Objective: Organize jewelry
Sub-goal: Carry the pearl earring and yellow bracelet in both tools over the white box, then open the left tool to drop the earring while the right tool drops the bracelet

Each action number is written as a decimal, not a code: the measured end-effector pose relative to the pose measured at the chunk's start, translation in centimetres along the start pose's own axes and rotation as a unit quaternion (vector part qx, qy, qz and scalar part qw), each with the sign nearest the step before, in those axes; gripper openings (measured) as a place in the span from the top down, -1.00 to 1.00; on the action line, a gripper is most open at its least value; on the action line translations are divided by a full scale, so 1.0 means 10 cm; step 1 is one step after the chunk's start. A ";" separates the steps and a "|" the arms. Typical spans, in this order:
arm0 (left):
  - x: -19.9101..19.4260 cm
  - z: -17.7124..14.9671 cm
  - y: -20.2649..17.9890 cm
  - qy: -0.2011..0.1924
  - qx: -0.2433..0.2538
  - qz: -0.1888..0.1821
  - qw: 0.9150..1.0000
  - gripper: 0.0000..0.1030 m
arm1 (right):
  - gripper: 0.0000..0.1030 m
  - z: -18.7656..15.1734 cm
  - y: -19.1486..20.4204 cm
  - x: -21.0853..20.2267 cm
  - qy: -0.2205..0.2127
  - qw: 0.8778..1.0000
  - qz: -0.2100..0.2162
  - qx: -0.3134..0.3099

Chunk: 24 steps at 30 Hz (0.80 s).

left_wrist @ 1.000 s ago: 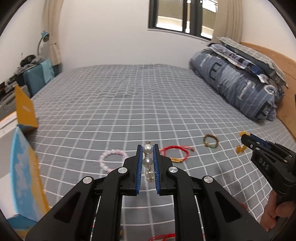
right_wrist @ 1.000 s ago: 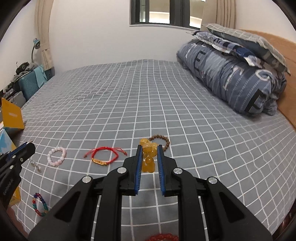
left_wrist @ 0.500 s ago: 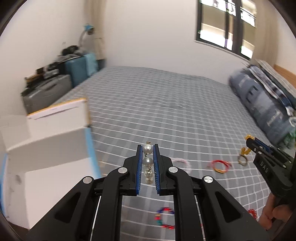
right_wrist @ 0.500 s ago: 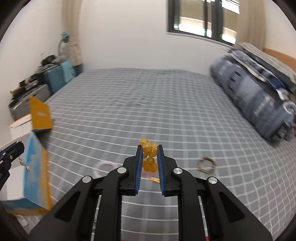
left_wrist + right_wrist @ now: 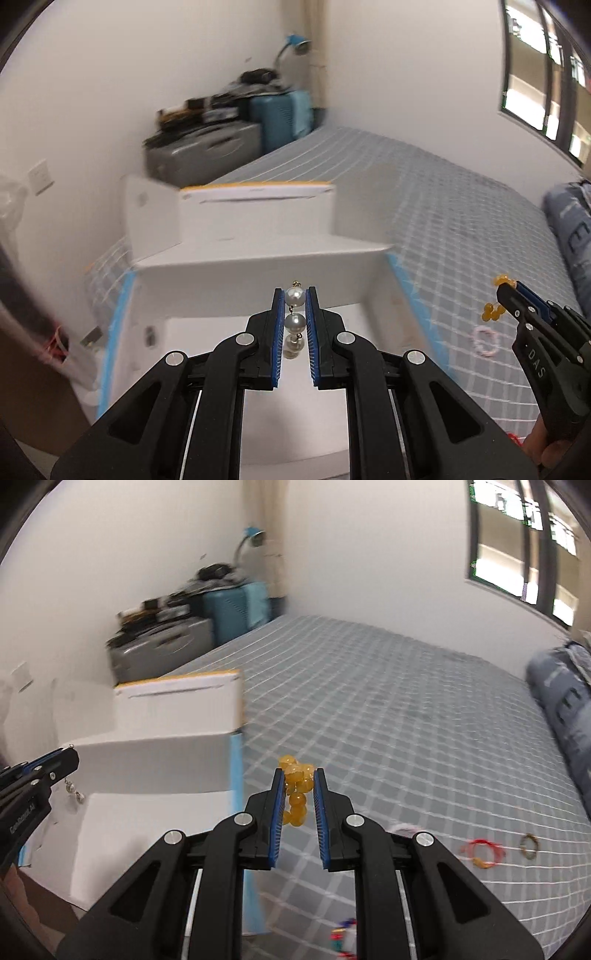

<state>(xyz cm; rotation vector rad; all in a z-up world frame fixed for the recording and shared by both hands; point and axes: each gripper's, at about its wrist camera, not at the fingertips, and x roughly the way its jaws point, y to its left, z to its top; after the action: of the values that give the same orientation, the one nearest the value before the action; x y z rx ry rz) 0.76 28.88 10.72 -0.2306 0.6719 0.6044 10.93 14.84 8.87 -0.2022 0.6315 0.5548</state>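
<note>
My left gripper (image 5: 294, 295) is shut on a string of white pearls (image 5: 294, 322), held over the open white cardboard box (image 5: 258, 258) with blue edges. My right gripper (image 5: 298, 775) is shut on an amber bead bracelet (image 5: 296, 794), above the grey checked bedspread (image 5: 388, 720) just right of the box (image 5: 155, 760). In the left wrist view the right gripper (image 5: 508, 287) shows at the right edge with the amber beads (image 5: 493, 310) hanging from it. The left gripper (image 5: 70, 755) shows at the left of the right wrist view, pearls (image 5: 74, 790) dangling.
On the bedspread lie a pink bead bracelet (image 5: 485, 341), a red cord bracelet (image 5: 482, 851), a brown bead bracelet (image 5: 529, 845) and a multicoloured one (image 5: 341, 939). Suitcases (image 5: 207, 151) and clutter stand by the wall. A folded blue duvet (image 5: 561, 709) lies at the right.
Both grippers have swung left across the bed, away from the loose bracelets and toward the white box, each keeping its jewellery. The left one now hangs over the box's opening.
</note>
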 end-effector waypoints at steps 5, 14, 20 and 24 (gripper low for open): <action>0.22 -0.14 0.50 0.044 -0.026 0.034 0.998 0.79 | 0.71 -0.09 0.45 0.27 0.034 0.999 0.020 -0.019; 0.61 -0.46 0.76 0.116 -0.035 0.034 0.992 0.79 | 0.71 -0.28 0.82 0.66 0.107 0.993 0.029 -0.044; 0.77 -0.50 0.84 0.148 -0.034 0.029 0.988 0.79 | 0.72 -0.38 0.98 0.95 0.173 0.983 0.052 -0.042; 0.84 -0.54 0.83 0.161 -0.035 0.027 0.986 0.79 | 0.71 -0.43 1.00 1.04 0.195 0.978 0.055 -0.041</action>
<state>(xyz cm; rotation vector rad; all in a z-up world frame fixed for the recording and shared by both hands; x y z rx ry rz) -1.72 37.26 1.13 -0.3816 0.9712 0.6495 10.22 26.17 -0.98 -0.3599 1.0065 0.6544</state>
